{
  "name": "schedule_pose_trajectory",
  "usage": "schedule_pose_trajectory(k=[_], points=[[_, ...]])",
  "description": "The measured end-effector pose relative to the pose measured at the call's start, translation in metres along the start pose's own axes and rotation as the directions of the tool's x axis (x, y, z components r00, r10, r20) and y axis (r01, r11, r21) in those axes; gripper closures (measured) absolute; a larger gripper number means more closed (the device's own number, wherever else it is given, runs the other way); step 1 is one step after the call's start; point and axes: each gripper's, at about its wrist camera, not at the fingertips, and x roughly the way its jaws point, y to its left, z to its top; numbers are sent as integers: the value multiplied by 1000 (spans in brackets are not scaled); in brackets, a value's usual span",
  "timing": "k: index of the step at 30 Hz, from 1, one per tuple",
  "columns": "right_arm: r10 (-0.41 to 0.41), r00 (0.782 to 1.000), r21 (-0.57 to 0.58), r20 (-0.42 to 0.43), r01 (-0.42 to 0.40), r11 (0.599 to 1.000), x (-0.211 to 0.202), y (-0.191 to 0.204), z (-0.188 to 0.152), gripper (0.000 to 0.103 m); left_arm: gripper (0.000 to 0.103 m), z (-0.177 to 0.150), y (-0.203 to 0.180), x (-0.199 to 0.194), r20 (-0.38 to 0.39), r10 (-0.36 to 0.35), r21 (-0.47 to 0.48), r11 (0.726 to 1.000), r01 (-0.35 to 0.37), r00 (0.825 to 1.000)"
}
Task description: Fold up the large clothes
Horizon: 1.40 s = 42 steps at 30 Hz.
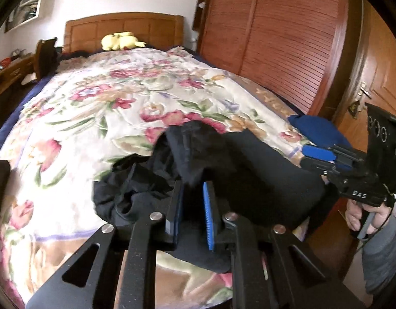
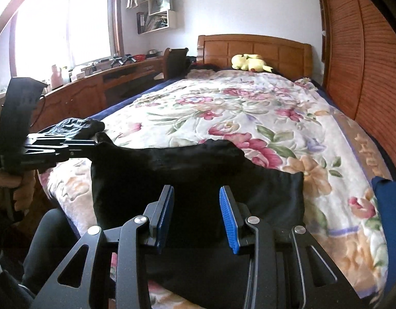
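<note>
On the near end of the bed (image 2: 249,97), over the flowered quilt (image 1: 95,103), lies the black garment (image 2: 198,175), partly spread.

Left side: the cloth bunches into loose crumpled folds (image 1: 125,188) in the left-wrist view. Left claw (image 1: 192,213) has its jaws nearly together with black cloth running between the blue pads (image 1: 208,216); it looks pinched, though a narrow gap shows, so the grip is judged, not certain.

Middle: a raised ridge of fabric crosses the garment, with a flatter panel nearer the camera.

Right side: right claw (image 2: 196,216) stands partly spread over the flat panel; nothing visibly pressed between its pads. A blue garment (image 2: 388,206) sits at the right edge of the bed.

Handling, as judged: soft, limp, light knit; no stiffness, so it will sag and drape from any hold. Matte surface, unlikely to slip from ribbed pads. Not fragile. Best holds: a hem or corner at each side, single layer, well apart, so the cloth hangs flat.
</note>
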Motion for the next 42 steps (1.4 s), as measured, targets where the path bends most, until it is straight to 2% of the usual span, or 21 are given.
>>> schedule_pose_trajectory(k=[3,5,8,11,15,19,24,26,28,29,32,36,38,40,42], points=[[19,1000,7,-19,-19,1000,10,-3,4,65,87,1,10,-16,26,15,-16,1000,-14,1000],[33,999,-10,-26,-34,999,16,3,8,64,76,0,19,-28,44,9,-37,999,-8,999],[79,996,-29,-34,-80,996,30,18,22,53,73,-3,31,-48,79,52,-41,998,-49,995],[126,992,-69,-25,-127,989,47,46,41,42,69,-7,43,-67,104,76,-46,996,-72,992],[223,973,-120,-64,-229,966,84,91,64,39,68,-21,68,-94,133,134,-83,989,-124,982],[261,955,-174,-141,-283,943,122,129,78,39,68,-38,95,-108,124,177,-127,979,-161,976],[195,948,-275,-250,-263,925,158,150,84,40,68,-55,114,-113,105,204,-156,970,-186,973],[190,936,-302,-295,-280,911,166,148,84,68,68,-59,118,-110,99,201,-162,970,-183,975],[180,925,-330,-334,-294,897,172,146,81,86,68,-60,118,-104,92,197,-159,971,-180,976],[179,924,-334,-338,-295,895,172,146,81,90,68,-62,116,-103,91,194,-157,971,-179,977],[155,951,-322,-269,-241,916,145,134,85,94,68,-63,111,-97,89,175,-147,976,-161,981],[115,987,-217,-110,-137,967,87,86,87,95,64,-58,96,-81,78,134,-126,984,-123,988],[62,997,-159,-48,-69,985,54,57,80,96,57,-54,85,-72,75,110,-108,989,-101,991],[-9,1000,-128,-9,8,992,27,35,69,96,56,-47,72,-62,69,86,-82,993,-81,994],[-79,997,-83,14,80,993,1,13,52,96,44,-42,57,-53,68,63,-57,997,-59,996]])
